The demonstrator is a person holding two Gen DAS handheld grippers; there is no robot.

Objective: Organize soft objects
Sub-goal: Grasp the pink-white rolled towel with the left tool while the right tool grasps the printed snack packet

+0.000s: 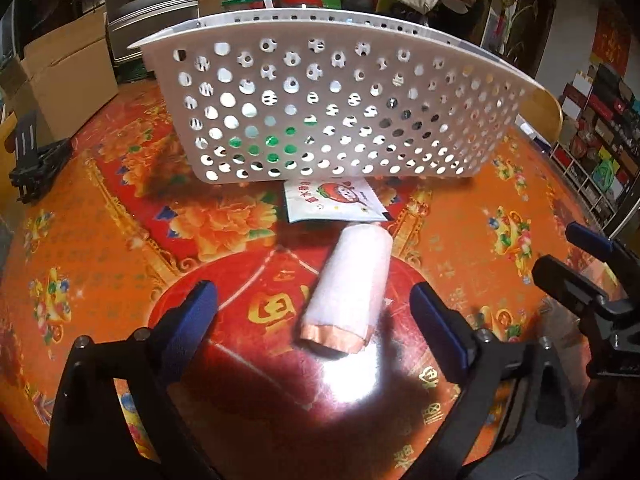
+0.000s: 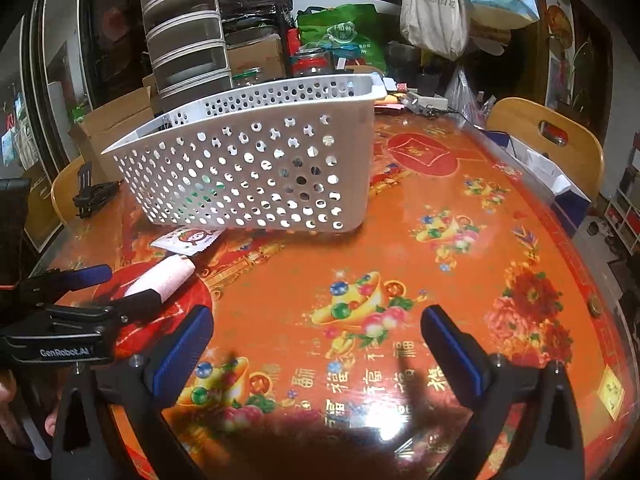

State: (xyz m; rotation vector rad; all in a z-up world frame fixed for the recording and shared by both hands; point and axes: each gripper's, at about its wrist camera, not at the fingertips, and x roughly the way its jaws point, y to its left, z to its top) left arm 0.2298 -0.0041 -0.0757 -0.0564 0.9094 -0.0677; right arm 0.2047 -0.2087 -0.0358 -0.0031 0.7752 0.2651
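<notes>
A rolled pink-white towel (image 1: 352, 288) lies on the red-orange table, its end between the open fingers of my left gripper (image 1: 316, 308), untouched. It also shows in the right wrist view (image 2: 164, 280). Beyond it lies a white snack packet (image 1: 336, 200) with a tomato picture, against the white perforated basket (image 1: 340, 92). The basket (image 2: 248, 168) holds something green, seen through the holes. My right gripper (image 2: 316, 344) is open and empty above bare tablecloth, to the right of the left gripper (image 2: 100, 296).
Cardboard boxes (image 1: 64, 68) and stacked containers (image 2: 184, 40) stand behind the basket. Wooden chairs (image 2: 548, 140) sit at the table's far right edge. A black clamp (image 1: 32, 160) lies at the left. Bags and clutter fill the back.
</notes>
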